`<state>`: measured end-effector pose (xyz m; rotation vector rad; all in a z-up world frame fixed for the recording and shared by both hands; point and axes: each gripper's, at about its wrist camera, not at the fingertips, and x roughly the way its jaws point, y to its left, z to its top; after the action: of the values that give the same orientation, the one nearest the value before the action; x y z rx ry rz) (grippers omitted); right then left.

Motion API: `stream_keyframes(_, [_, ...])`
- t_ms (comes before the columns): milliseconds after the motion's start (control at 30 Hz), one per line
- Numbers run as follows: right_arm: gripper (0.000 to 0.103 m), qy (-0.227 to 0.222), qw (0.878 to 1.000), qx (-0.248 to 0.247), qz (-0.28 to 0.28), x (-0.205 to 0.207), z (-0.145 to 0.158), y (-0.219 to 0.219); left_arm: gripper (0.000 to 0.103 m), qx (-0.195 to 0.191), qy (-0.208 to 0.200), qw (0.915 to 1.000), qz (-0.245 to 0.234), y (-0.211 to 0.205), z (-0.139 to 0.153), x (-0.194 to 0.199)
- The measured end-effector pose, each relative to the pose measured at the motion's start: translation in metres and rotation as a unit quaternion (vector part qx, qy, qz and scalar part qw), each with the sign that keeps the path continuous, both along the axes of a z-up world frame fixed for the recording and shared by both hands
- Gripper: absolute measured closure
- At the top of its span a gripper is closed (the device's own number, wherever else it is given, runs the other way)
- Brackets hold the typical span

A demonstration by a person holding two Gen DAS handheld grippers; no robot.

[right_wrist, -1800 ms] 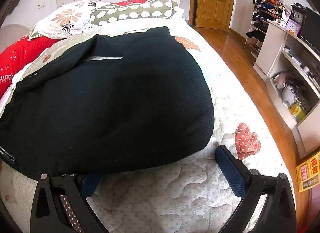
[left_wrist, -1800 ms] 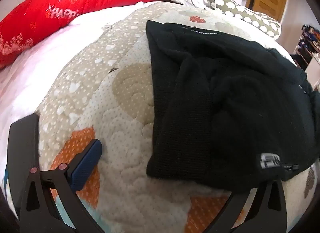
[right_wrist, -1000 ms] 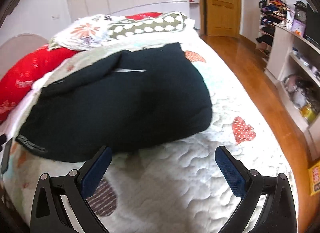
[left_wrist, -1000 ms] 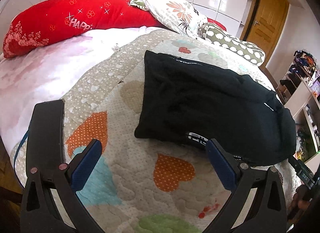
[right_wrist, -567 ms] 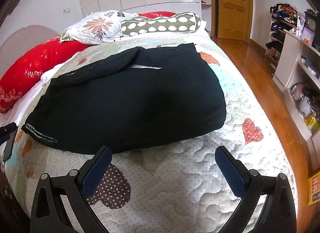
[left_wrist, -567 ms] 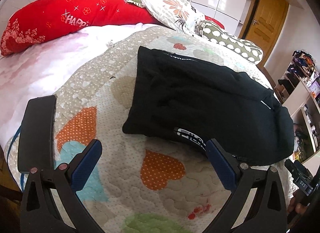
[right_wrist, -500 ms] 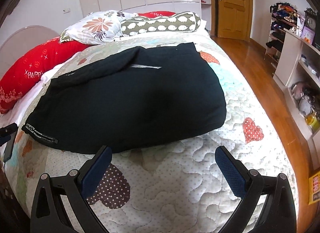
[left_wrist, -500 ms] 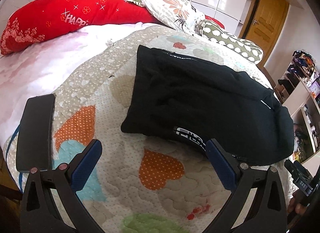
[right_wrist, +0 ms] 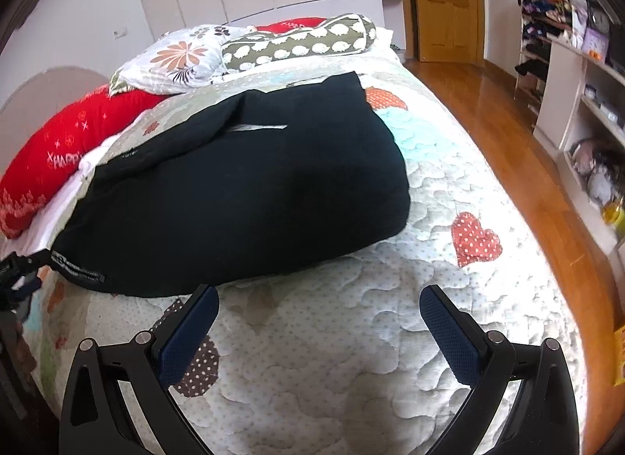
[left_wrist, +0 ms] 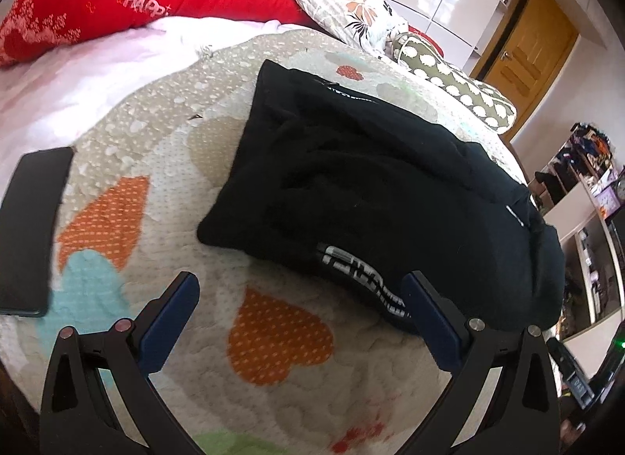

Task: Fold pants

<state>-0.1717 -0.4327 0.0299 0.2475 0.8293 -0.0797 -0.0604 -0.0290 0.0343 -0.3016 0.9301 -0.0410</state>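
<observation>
Black pants [left_wrist: 375, 197] lie folded into a thick rectangle on the heart-patterned quilt [left_wrist: 281, 334], a white printed label at their near edge. My left gripper [left_wrist: 300, 291] hovers open just in front of that edge, its right blue pad close to the label and nothing between the pads. In the right wrist view the same pants [right_wrist: 242, 197] fill the middle of the quilt [right_wrist: 351, 357]. My right gripper [right_wrist: 318, 302] is open and empty over bare quilt, its left pad near the pants' front edge. The other gripper shows at each view's edge.
A black phone [left_wrist: 31, 232] lies on the quilt at the left. A red pillow [left_wrist: 117, 5], a floral pillow [left_wrist: 351, 9] and a spotted bolster [right_wrist: 297, 44] sit at the headboard. Wooden floor [right_wrist: 519, 150], shelves [right_wrist: 578, 103] and a door [right_wrist: 445, 1] are to the right.
Both grippers let go of the pants and drew back from them; the folded pants now rest on the quilt. In the last half second both dipped slightly closer to the bed.
</observation>
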Motion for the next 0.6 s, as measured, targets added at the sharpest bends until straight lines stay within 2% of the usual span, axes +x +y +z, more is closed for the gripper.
stream_keyframes(300, [0.0,-0.002,0.997,0.069,-0.03,0.029,-0.009,-0.027,0.0,-0.027,0.021,0.9994,-0.003,-0.009,-0.016,0.033])
stream_keyframes(333, [0.001,-0.006,0.997,0.073,-0.034,0.033,-0.01,-0.028,0.003,-0.03,0.019,0.9994,-0.005,-0.01,-0.017,0.036])
stream_keyframes(367, [0.007,-0.012,0.996,0.077,-0.037,0.037,-0.01,-0.029,0.009,-0.033,0.016,0.9993,-0.005,-0.01,-0.017,0.039])
stream_keyframes(400, [0.013,-0.022,0.996,0.083,-0.038,0.044,-0.01,-0.03,0.031,-0.031,0.013,0.9994,-0.005,-0.01,-0.017,0.041])
stream_keyframes(433, [0.035,-0.026,0.996,0.081,-0.04,0.048,-0.009,-0.03,0.072,-0.034,0.013,0.9993,-0.01,-0.01,-0.016,0.045])
stream_keyframes(467, [0.066,-0.027,0.996,0.079,-0.041,0.053,-0.009,-0.03,0.089,-0.046,0.018,0.9985,-0.024,-0.011,-0.017,0.048])
stream_keyframes(500, [0.076,-0.025,0.995,0.088,-0.033,0.059,-0.01,-0.03,0.095,-0.066,0.025,0.9969,-0.036,-0.01,-0.016,0.052])
stream_keyframes(533, [0.084,-0.023,0.994,0.102,-0.027,0.062,-0.009,-0.03,0.097,-0.066,0.022,0.9968,-0.038,-0.008,-0.013,0.052])
stream_keyframes(567, [0.09,-0.023,0.993,0.112,-0.023,0.062,-0.009,-0.029,0.097,-0.067,0.014,0.9967,-0.043,-0.007,-0.007,0.051])
stream_keyframes(600, [0.091,-0.023,0.993,0.119,-0.015,0.061,-0.005,-0.025,0.098,-0.068,0.003,0.9965,-0.048,-0.003,0.001,0.048])
